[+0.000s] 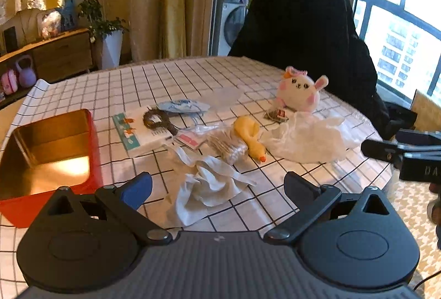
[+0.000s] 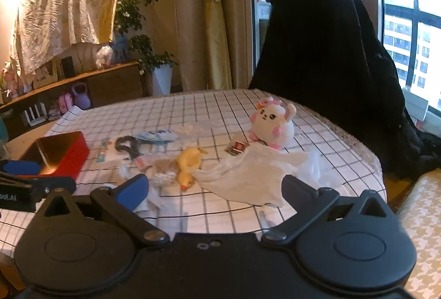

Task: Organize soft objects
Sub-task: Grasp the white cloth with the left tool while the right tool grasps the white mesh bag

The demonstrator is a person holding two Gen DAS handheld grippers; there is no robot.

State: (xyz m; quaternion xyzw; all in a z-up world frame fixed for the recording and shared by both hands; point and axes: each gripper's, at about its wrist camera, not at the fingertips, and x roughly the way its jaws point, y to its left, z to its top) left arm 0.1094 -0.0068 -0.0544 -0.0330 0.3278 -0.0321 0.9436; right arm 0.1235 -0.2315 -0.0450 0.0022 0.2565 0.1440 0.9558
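Two grippers sit spread wide in your hands, neither pinching anything. Your left gripper (image 1: 217,186) hovers low over a crumpled white cloth (image 1: 209,188) on the checked tablecloth (image 1: 132,83). Far left stands the open red tin (image 1: 49,155). Moving right: a flat white packet (image 1: 140,133), a dark hair tie (image 1: 158,121), a bundle of cotton swabs (image 1: 228,146), then the yellow duck (image 1: 249,137). Your right gripper (image 2: 215,188) faces a white plastic sheet (image 2: 248,175); the white bunny plush (image 2: 271,123) sits just behind it.
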